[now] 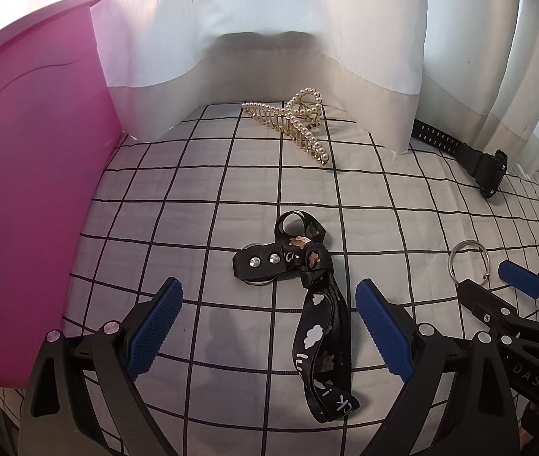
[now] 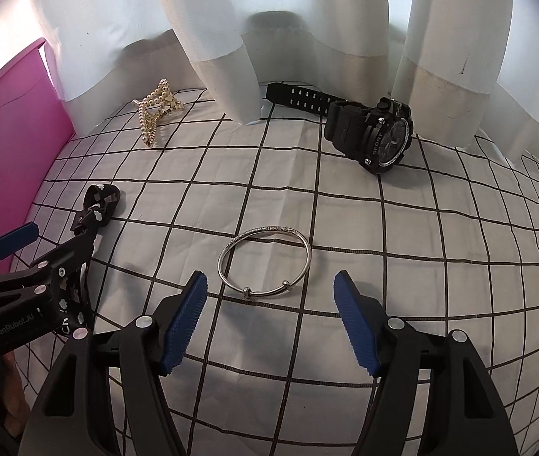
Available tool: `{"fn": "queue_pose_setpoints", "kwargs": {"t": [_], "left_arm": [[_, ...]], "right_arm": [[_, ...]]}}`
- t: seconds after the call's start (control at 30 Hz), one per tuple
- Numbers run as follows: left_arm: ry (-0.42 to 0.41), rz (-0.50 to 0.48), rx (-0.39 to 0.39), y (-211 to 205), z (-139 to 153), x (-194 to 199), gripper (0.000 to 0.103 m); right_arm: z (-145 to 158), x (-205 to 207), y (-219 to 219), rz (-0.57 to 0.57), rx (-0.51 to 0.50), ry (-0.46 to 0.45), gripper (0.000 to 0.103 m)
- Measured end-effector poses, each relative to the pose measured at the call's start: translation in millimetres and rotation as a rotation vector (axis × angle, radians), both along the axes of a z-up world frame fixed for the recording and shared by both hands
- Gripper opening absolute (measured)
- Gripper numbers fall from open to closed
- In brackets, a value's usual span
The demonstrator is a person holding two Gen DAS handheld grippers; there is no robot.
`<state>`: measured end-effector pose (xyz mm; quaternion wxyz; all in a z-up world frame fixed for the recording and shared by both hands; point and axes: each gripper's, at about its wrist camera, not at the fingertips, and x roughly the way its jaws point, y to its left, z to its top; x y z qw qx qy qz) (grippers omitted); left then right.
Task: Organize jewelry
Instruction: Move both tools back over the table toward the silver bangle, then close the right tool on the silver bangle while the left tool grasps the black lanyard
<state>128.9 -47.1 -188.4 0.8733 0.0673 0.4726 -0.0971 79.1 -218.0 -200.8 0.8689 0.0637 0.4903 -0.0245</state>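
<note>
Silver bangle (image 2: pixel 264 262), thin, two small sliding beads

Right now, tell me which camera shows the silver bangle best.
The right wrist view. There the silver bangle lies whole on the checked cloth, just beyond the open right gripper. The left wrist view catches it only near the right edge, its lower part hidden behind the right gripper's fingers.

The black watch (image 2: pixel 373 135) reads "SPORT" on its bezel. The left gripper (image 2: pixel 47 245) body reads "GenRobot.AI". The right gripper (image 1: pixel 497 277) arm shows "DAS".
</note>
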Motion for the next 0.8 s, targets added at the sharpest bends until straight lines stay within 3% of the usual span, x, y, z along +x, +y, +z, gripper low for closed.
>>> {"fn": "queue_pose_setpoints", "kwargs": {"t": [0.2,0.37,0.57,0.8], "left_arm": [[0.016,0.007,0.013,-1,-10,9,0.091],[0.045,0.01,0.022,-4,-17,14,0.091],[0.068,0.044,-0.017,0,-24,26,0.098],[0.018,0.052,-0.021,-4,-23,28,0.098]], "right_arm": [[-5,7,5,0.017,-0.041,0.007,0.069],[-8,13,5,0.014,-0.077,0.004,0.078],[-12,17,2,0.004,-0.087,-0.009,0.086],[-16,20,3,0.006,-0.093,-0.037,0.089]]}}
